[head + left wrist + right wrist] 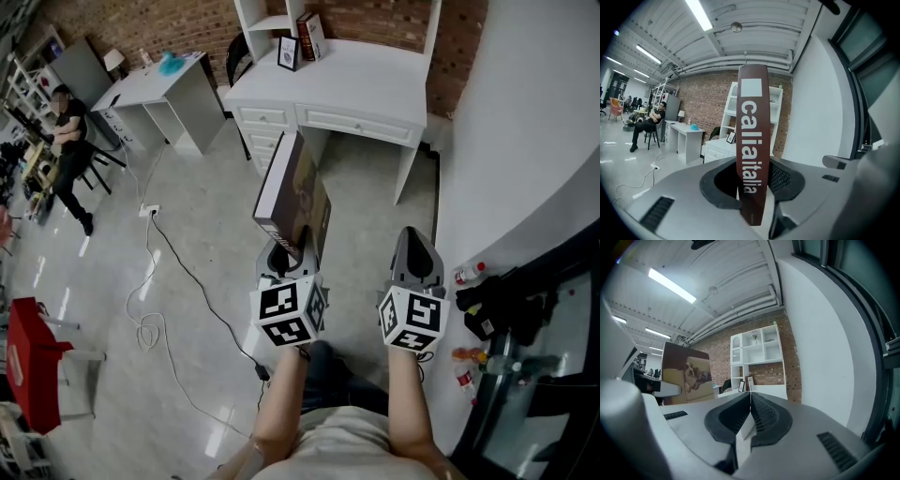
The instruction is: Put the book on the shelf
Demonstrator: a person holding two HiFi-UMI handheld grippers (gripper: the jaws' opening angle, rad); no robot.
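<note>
Head view shows the book point(292, 192) clamped in my left gripper point(284, 251), spine toward me, long axis standing up from the jaws and leaning a little ahead. My right gripper point(415, 246) rides just beside it, jaws together on nothing. The shelf point(281, 21) lies straight ahead of the book, above the white desk point(356, 89), well apart across the floor point(197, 244). The left hand is nearer and has it, so that hand carries it in; I judge the book needs no turning, only to travel forward and up, spine kept facing out toward me
</note>
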